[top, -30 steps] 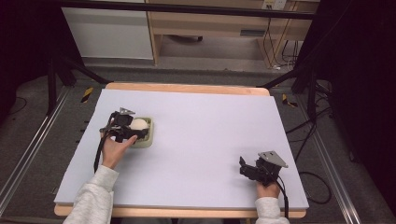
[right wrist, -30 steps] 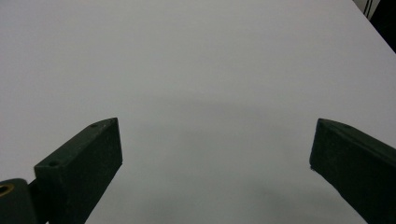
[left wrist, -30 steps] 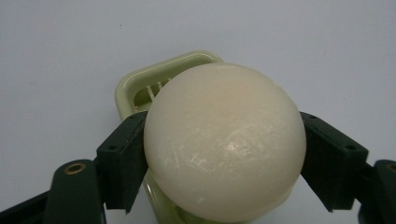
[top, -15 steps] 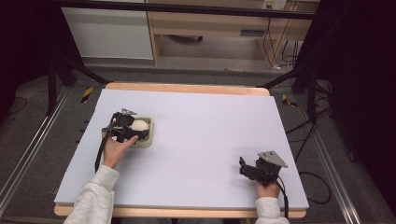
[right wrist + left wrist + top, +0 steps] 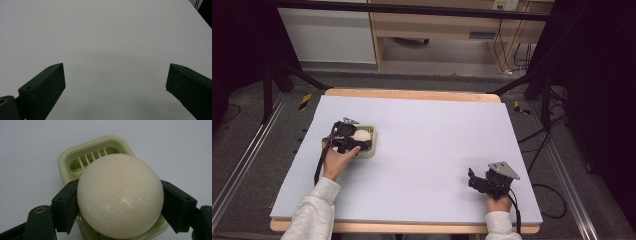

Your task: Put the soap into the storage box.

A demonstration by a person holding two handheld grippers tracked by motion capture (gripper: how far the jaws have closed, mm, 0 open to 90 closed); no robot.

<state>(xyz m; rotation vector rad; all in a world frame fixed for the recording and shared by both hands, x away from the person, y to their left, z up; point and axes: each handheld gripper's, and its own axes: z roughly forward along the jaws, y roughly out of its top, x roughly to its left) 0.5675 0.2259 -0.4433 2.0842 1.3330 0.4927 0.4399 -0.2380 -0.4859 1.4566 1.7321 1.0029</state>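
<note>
The left tongs [image 5: 120, 202] pinch a round, cream-white soap ball [image 5: 120, 196] over a pale green slatted plastic dish [image 5: 75, 157]; the right tongs [image 5: 115, 82] hang spread above the white worktop [image 5: 105, 32].

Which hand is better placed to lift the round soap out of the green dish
Left. The left gripper already has its jaws against both sides of the soap over the dish. The right gripper sits open at the table's near right, far from it.

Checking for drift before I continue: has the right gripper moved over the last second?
No. The right gripper sits at the same spot near the table's near right corner.
</note>
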